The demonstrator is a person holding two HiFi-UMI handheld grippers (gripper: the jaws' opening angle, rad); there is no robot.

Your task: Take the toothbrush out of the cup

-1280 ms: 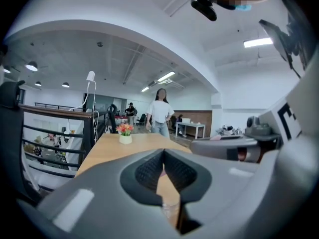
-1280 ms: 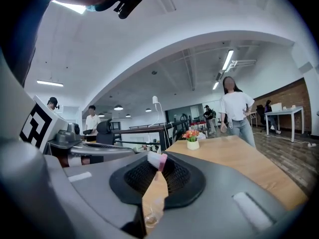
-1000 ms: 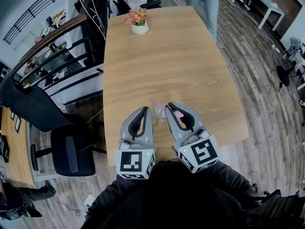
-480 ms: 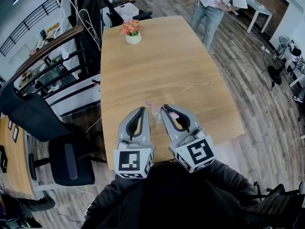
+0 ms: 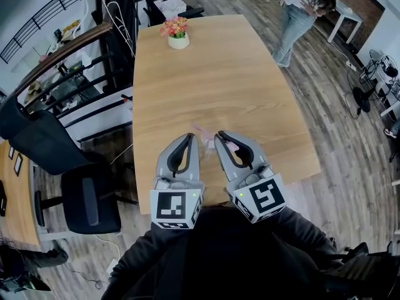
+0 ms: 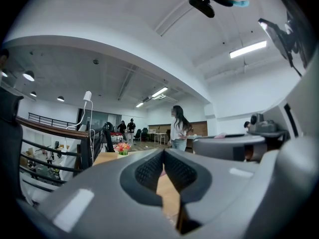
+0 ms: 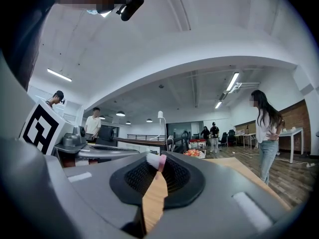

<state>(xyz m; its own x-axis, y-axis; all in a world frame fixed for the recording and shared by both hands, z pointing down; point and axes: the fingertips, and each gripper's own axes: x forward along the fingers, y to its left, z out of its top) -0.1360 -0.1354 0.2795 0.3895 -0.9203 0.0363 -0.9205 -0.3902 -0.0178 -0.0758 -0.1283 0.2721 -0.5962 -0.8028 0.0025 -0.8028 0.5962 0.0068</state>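
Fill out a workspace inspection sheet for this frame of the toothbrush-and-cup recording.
Surface: light wooden table.
Job's things: toothbrush, pink-and-white end between the right gripper's pads; cup not clearly made out.
Clutter: flower pot at the table's far end.
Grippers: left gripper jaws together, nothing seen between; right gripper closing on the toothbrush.
Cables: white cable hanging by the railing.
Surroundings: office chair; person standing beyond the far corner; wooden floor.

I see a pink-and-white toothbrush (image 7: 158, 162), a pale wood-grain table (image 5: 219, 74), pink and orange flowers (image 5: 176, 25) in a white pot (image 5: 180, 40), a black chair (image 5: 90, 202) and a grey-brown plank floor (image 5: 337, 124).
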